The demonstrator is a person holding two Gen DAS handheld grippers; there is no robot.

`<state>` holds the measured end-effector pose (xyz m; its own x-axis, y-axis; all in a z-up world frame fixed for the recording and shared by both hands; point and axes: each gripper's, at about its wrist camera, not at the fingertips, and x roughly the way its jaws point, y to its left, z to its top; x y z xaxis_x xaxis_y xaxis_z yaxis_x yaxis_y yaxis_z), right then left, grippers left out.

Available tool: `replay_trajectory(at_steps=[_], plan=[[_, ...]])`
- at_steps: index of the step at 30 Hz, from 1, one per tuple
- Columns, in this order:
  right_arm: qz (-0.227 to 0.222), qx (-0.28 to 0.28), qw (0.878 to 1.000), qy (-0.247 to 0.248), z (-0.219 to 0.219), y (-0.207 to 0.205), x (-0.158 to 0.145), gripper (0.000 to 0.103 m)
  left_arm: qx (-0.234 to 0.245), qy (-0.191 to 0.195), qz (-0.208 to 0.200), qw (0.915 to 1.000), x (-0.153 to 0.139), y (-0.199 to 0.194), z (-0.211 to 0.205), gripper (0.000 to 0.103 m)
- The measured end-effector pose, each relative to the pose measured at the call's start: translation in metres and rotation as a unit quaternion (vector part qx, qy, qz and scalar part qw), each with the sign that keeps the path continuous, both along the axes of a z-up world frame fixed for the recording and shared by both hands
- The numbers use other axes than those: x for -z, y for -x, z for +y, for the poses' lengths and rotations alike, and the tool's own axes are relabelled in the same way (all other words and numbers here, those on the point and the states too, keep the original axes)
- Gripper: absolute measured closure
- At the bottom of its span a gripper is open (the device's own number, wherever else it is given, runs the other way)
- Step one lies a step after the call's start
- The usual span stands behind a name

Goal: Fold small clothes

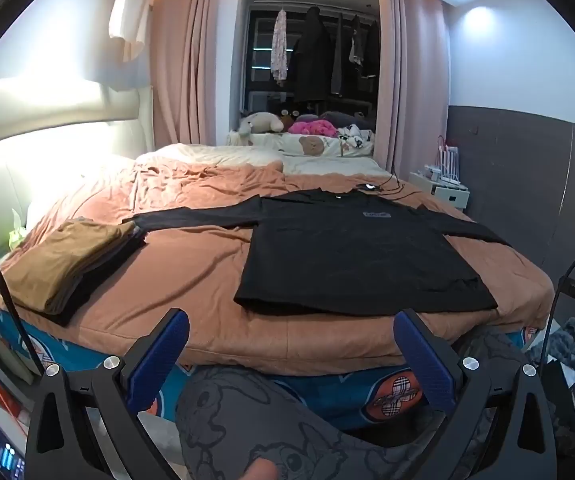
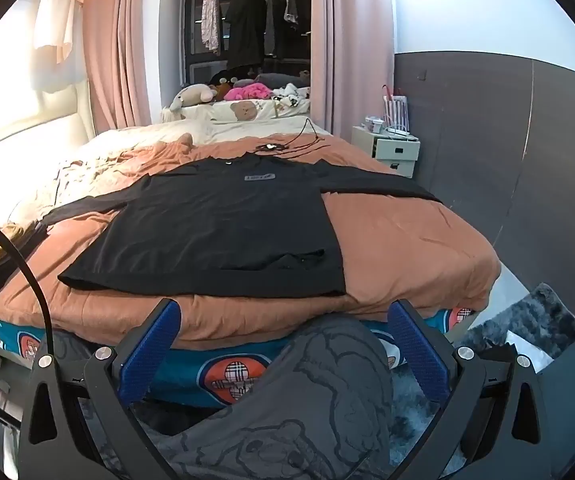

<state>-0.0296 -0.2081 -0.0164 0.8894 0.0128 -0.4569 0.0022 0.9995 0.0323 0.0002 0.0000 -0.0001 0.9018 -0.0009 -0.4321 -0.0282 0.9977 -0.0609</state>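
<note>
A black long-sleeved shirt [image 1: 351, 256] lies spread flat on the orange-brown bedcover [image 1: 191, 272], sleeves out to both sides, hem toward me. In the right wrist view the same shirt [image 2: 215, 224] shows a small rumple near its hem's right corner. A stack of folded clothes [image 1: 63, 264], tan on top, sits at the bed's left corner. My left gripper [image 1: 291, 328] hangs open before the bed's near edge, nothing between its blue pads. My right gripper [image 2: 283, 316] is open too, short of the hem.
A person's knees in grey printed trousers [image 1: 247, 412] fill the space under both grippers. A black cable with a small device [image 2: 271, 146] lies beyond the shirt's collar. A white nightstand [image 2: 395, 152] stands at the right, a grey rug [image 2: 527, 320] on the floor.
</note>
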Motion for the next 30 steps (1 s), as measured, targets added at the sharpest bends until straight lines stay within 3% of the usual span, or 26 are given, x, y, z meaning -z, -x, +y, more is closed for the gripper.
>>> replay_trajectory(at_steps=[11, 30], plan=[[0.000, 0.001, 1.000, 0.001, -0.004, -0.002, -0.007, 0.000, 0.011, 0.008, 0.003, 0.9999, -0.001, -0.011, 0.002, 0.000], [-0.020, 0.009, 1.000, 0.011, -0.010, 0.003, -0.013, 0.000, 0.038, 0.007, -0.032, 0.9987, -0.003, 0.008, -0.007, 0.000]])
